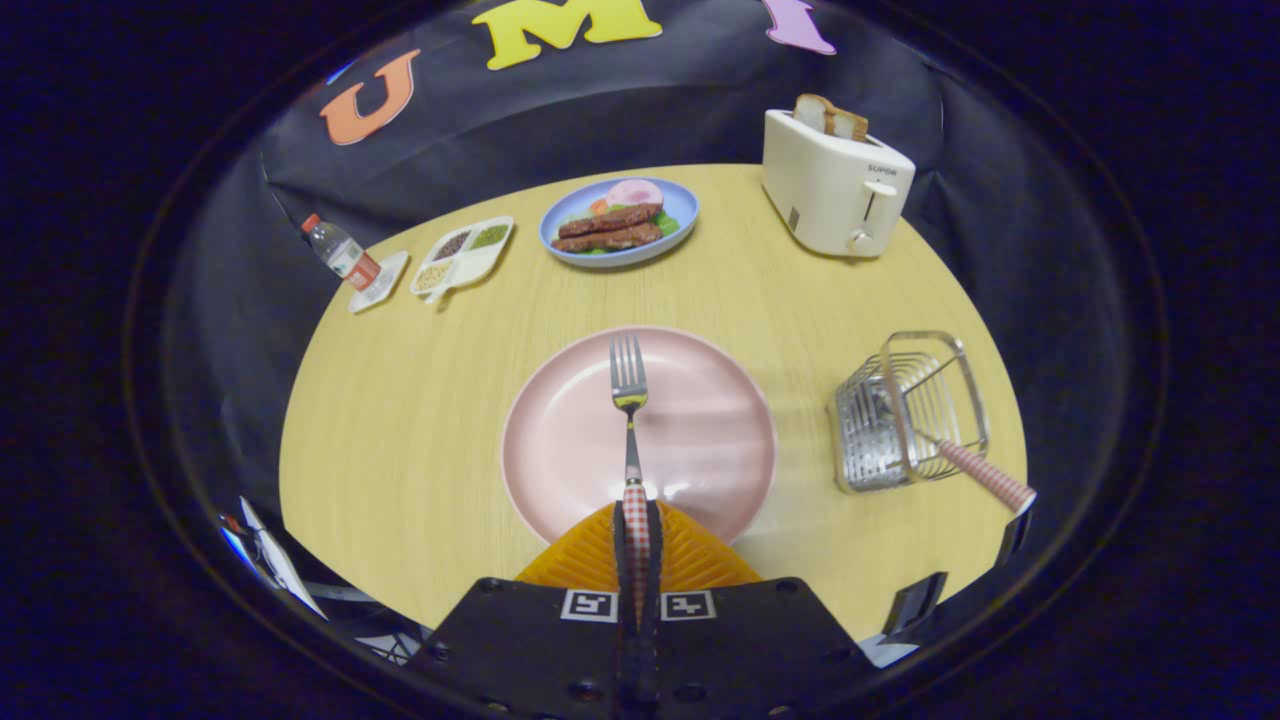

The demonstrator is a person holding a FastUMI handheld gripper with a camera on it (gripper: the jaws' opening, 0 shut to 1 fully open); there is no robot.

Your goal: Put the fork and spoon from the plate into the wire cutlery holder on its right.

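Observation:
My gripper [636, 520] is shut on the checked handle of the fork [629, 395]. The fork's metal neck and tines point straight ahead over the middle of the pink plate [560, 440], which lies just beyond the fingers. Whether the tines touch the plate I cannot tell. To the plate's right stands the wire cutlery holder [905, 410]. A second utensil with a matching checked handle [985, 478] leans in the holder, its handle sticking out toward the table's near right edge; its head is hidden among the wires.
Beyond the plate sits a blue plate of food [620, 222], with a cream toaster holding toast [833, 180] to its right. A divided white dish [465, 255] and a small water bottle [340, 252] stand at the far left of the round wooden table [400, 420].

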